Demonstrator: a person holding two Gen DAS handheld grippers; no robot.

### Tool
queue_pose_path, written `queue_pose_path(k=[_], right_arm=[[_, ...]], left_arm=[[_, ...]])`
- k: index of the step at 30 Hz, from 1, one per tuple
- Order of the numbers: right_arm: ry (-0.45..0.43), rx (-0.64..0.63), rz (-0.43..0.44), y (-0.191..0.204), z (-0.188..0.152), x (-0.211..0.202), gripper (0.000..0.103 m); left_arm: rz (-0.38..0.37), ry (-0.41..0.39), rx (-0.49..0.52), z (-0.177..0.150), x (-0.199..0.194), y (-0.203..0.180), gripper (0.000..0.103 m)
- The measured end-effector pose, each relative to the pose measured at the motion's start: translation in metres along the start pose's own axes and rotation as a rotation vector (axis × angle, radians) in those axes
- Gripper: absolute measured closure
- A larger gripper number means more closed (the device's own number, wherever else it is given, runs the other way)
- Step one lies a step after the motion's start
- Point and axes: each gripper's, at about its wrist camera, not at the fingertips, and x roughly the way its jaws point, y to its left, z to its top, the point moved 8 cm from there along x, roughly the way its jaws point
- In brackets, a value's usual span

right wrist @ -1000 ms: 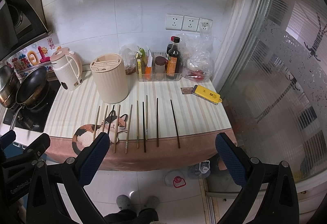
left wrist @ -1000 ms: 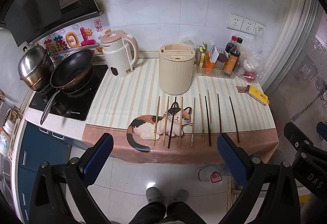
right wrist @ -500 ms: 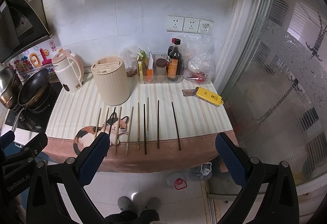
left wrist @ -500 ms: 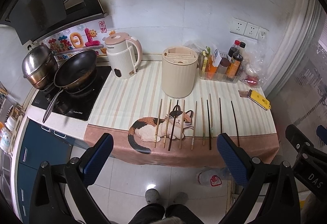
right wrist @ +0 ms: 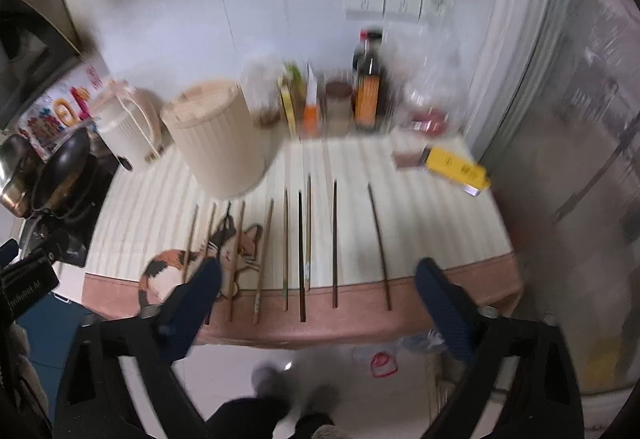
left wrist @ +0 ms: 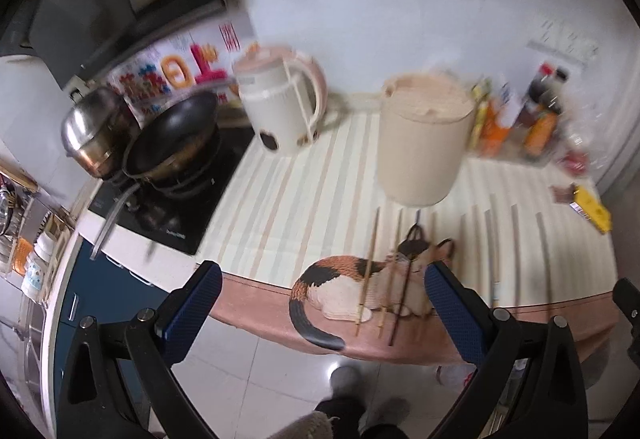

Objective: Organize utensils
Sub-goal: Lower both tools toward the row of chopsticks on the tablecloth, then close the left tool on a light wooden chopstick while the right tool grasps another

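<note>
The chopsticks were laid side by side along the front edge of the table, their near ends on its pink border. The ribbed holder was set just behind them. The left tool was held wide open and empty. The right tool, its jaws just closing somewhat, was open with nothing between them.

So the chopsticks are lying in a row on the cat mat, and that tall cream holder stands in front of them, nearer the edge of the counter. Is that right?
Not quite. The chopsticks do lie in a row on the cat mat, but the tall cream holder stands behind them, toward the wall, not nearer the counter's edge. The right wrist view shows it most clearly.
</note>
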Motion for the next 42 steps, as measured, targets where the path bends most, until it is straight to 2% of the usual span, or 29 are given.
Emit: queue_pose_path(k=[2, 5, 8, 11, 13, 18, 22, 23, 25, 26, 27, 28, 29, 30, 33, 35, 36, 39, 42], right_arm=[[0.053, 0.005, 0.033, 0.006, -0.004, 0.033, 0.038], [0.136, 0.019, 0.082, 0.016, -0.007, 0.084, 0.058], [0.205, 0.05, 0.083, 0.022, -0.009, 0.131, 0.063], [0.275, 0.086, 0.09, 0.03, -0.01, 0.172, 0.064], [0.321, 0.093, 0.078, 0.038, -0.01, 0.198, 0.064], [0.432, 0.122, 0.078, 0.057, -0.008, 0.248, 0.064], [0.472, 0.121, 0.057, 0.069, -0.007, 0.28, 0.064], [0.484, 0.128, 0.054, 0.072, -0.008, 0.289, 0.064], [0.507, 0.13, 0.047, 0.078, -0.011, 0.304, 0.064], [0.514, 0.124, 0.039, 0.081, -0.013, 0.31, 0.064], [0.518, 0.117, 0.027, 0.083, -0.013, 0.313, 0.064], [0.529, 0.108, 0.02, 0.087, -0.015, 0.318, 0.064], [0.538, 0.101, 0.018, 0.09, -0.016, 0.322, 0.064], [0.544, 0.095, 0.011, 0.093, -0.016, 0.324, 0.064], [0.543, 0.035, -0.046, 0.103, -0.013, 0.331, 0.065], [0.542, 0.023, -0.08, 0.107, -0.01, 0.331, 0.073], [0.538, 0.025, -0.08, 0.109, -0.009, 0.33, 0.075], [0.539, -0.01, -0.075, 0.119, -0.006, 0.327, 0.096], [0.563, 0.003, -0.033, 0.121, -0.005, 0.325, 0.096]], left_arm=[[0.014, 0.059, 0.015, -0.001, 0.038, 0.002, 0.0], [-0.025, 0.183, 0.038, -0.012, 0.098, -0.003, 0.0], [-0.124, 0.313, 0.047, -0.026, 0.15, -0.012, 0.012], [-0.186, 0.387, 0.074, -0.036, 0.189, -0.027, 0.017], [-0.218, 0.437, 0.087, -0.039, 0.21, -0.037, 0.025], [-0.289, 0.51, 0.12, -0.045, 0.243, -0.052, 0.028], [-0.306, 0.546, 0.15, -0.052, 0.256, -0.057, 0.034], [-0.312, 0.557, 0.168, -0.056, 0.256, -0.059, 0.042], [-0.278, 0.532, 0.23, -0.058, 0.25, -0.06, 0.049], [-0.263, 0.522, 0.253, -0.058, 0.247, -0.059, 0.056], [-0.265, 0.517, 0.255, -0.058, 0.245, -0.06, 0.069], [-0.264, 0.511, 0.25, -0.058, 0.242, -0.058, 0.078], [-0.263, 0.514, 0.242, -0.057, 0.24, -0.054, 0.093], [-0.27, 0.517, 0.231, -0.056, 0.238, -0.05, 0.098], [-0.302, 0.539, 0.188, -0.047, 0.232, -0.033, 0.099], [-0.308, 0.55, 0.16, -0.044, 0.227, -0.019, 0.099], [-0.303, 0.555, 0.135, -0.044, 0.225, -0.009, 0.099], [-0.309, 0.566, 0.071, -0.045, 0.218, 0.014, 0.099], [-0.313, 0.585, 0.037, -0.044, 0.215, 0.033, 0.099]])
